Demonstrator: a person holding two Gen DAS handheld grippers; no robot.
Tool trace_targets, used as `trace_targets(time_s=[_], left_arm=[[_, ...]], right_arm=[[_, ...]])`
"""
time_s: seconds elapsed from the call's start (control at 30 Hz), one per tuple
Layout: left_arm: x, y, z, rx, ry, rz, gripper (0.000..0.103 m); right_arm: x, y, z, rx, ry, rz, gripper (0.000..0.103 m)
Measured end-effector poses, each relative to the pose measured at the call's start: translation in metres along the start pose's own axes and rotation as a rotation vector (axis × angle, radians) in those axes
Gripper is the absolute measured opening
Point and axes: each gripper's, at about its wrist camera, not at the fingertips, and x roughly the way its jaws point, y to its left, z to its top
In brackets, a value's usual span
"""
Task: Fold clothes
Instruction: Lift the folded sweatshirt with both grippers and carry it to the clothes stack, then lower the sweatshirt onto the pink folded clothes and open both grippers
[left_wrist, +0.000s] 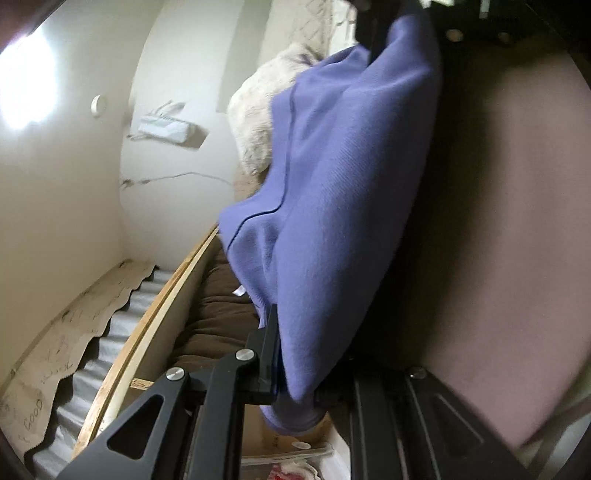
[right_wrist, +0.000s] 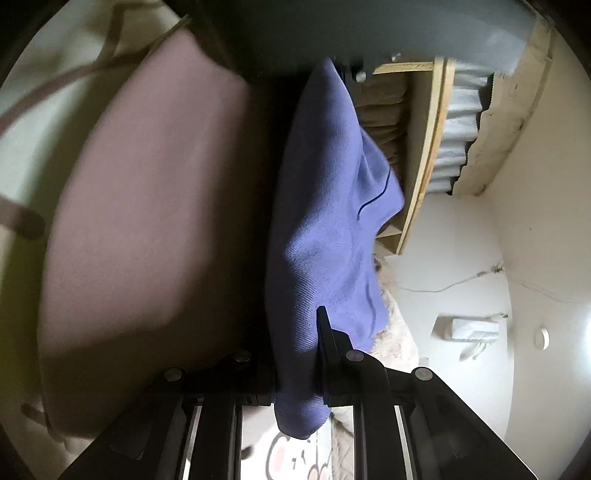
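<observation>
Purple knit garment (left_wrist: 343, 192) held up in the air, stretched between left gripper (left_wrist: 295, 373) and right gripper (right_wrist: 299, 373), both jaws clamped on bunched edges. Close against a person's mauve top (left_wrist: 509, 229). Risk as judged: thick rolled edge slipping from either pinch if pulled taut, or uneven grip skewing the fold. Wooden shelf (right_wrist: 424, 155) behind, holding stacked brown cloth (right_wrist: 380, 114); pale fluffy rug (left_wrist: 258, 122) below.
</observation>
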Motion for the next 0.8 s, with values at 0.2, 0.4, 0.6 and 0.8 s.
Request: trace_targets(time_s=[0.2,0.4,0.6,0.8], left_arm=[[-0.008,0.001,-0.003,-0.041,0.024,-0.020,0.046],[-0.022,0.030,-0.003,-0.182,0.077,-0.140,0.084],[-0.038,0.059,-0.002,-0.332,0.133,-0.291,0.084],[-0.057,0.081,0.024,-0.567,0.154,-0.406,0.084]], right_arm=[[0.003,-0.006,0.006,0.029,-0.012,-0.008,0.018],[-0.001,-0.046,-0.004,0.116,-0.012,0.042,0.067],[-0.026,-0.067,-0.028,0.229,-0.023,0.195,0.070],[-0.056,-0.070,-0.055,0.375,-0.016,0.298,0.070]])
